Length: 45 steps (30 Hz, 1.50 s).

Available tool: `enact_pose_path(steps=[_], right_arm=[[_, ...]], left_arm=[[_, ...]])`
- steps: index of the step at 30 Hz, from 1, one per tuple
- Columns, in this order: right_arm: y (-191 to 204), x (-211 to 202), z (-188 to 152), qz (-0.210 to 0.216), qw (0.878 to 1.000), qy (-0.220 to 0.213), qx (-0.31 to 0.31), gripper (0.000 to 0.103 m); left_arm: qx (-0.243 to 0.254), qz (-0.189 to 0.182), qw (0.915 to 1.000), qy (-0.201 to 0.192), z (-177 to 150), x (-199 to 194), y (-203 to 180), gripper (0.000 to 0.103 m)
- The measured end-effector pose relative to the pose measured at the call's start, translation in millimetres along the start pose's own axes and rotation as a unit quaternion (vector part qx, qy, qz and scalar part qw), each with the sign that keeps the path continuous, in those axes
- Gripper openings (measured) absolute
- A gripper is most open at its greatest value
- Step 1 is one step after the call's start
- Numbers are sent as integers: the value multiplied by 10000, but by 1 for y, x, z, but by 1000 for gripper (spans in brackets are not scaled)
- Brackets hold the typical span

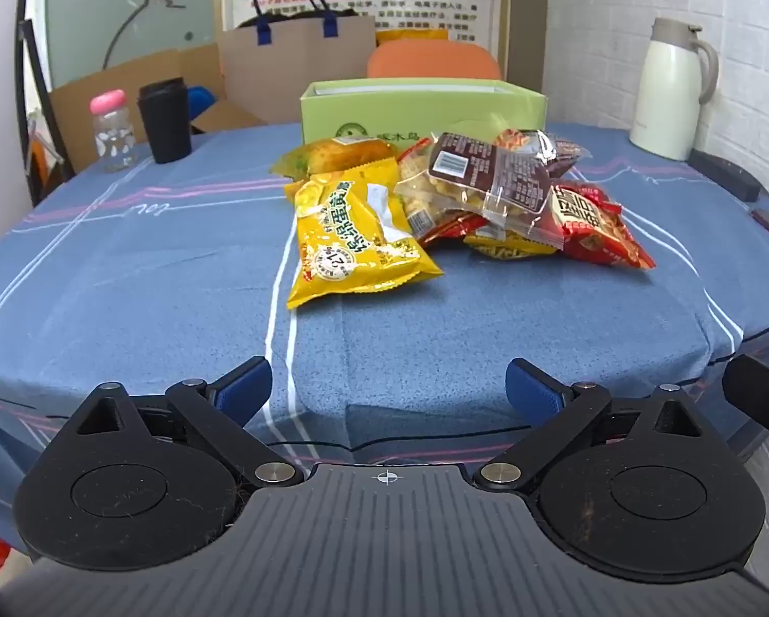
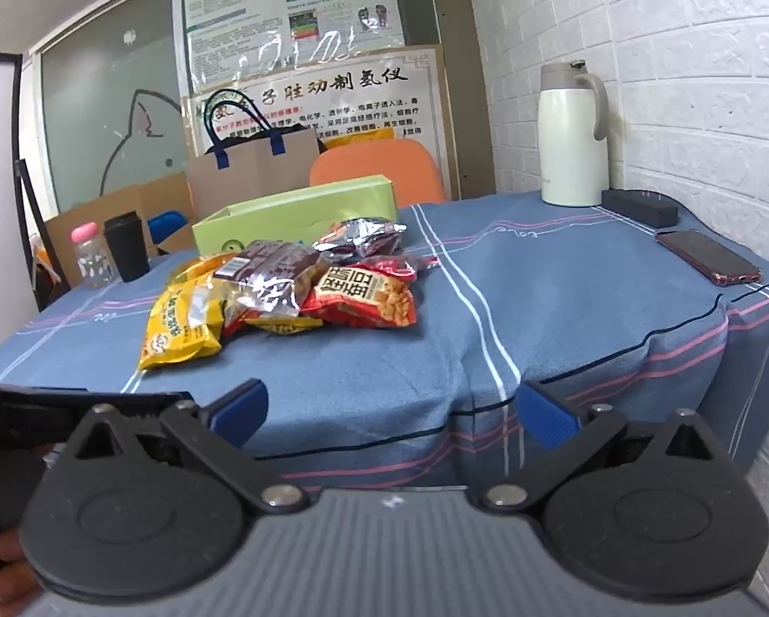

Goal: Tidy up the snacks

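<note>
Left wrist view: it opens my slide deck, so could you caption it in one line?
Open left gripper faces a pile of snack packets before a green box on the blue tablecloth.

Green box (image 1: pixel 420 108) interior hidden behind own front wall. Lower packets of snack pile (image 1: pixel 492 195) in front of box mostly covered by upper ones. Paper bag (image 1: pixel 297 51) contents behind box unreadable.
</note>
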State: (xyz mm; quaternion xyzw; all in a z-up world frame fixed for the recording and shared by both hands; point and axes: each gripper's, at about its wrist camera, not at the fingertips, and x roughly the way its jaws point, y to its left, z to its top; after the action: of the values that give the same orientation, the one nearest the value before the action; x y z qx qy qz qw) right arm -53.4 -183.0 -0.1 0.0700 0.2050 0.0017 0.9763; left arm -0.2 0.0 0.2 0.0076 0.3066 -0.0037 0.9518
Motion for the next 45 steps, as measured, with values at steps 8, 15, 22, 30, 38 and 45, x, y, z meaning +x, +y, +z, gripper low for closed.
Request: enact_pose_path(steps=[8, 15, 22, 30, 38, 45], right_arm=[[-6, 4, -4, -124, 9999, 29, 71, 103], [-15, 9, -2, 21, 9999, 125, 27, 103], [-4, 8, -8, -1, 9999, 127, -83, 103], [-2, 9, -9, -6, 9998, 157, -134, 103], [-1, 10, -9, -3, 9997, 183, -159, 103], [-1, 11, -9, 7, 9996, 219, -175, 103]], left_arm=[[-23, -36, 10000, -26, 1, -3, 2, 89], [34, -13, 10000, 16, -1, 2, -3, 91], [20, -39, 10000, 15, -3, 3, -3, 91], [23, -43, 10000, 20, -3, 2, -3, 92], [17, -48, 10000, 30, -4, 2, -3, 92], [1, -58, 10000, 72, -4, 4, -4, 92]])
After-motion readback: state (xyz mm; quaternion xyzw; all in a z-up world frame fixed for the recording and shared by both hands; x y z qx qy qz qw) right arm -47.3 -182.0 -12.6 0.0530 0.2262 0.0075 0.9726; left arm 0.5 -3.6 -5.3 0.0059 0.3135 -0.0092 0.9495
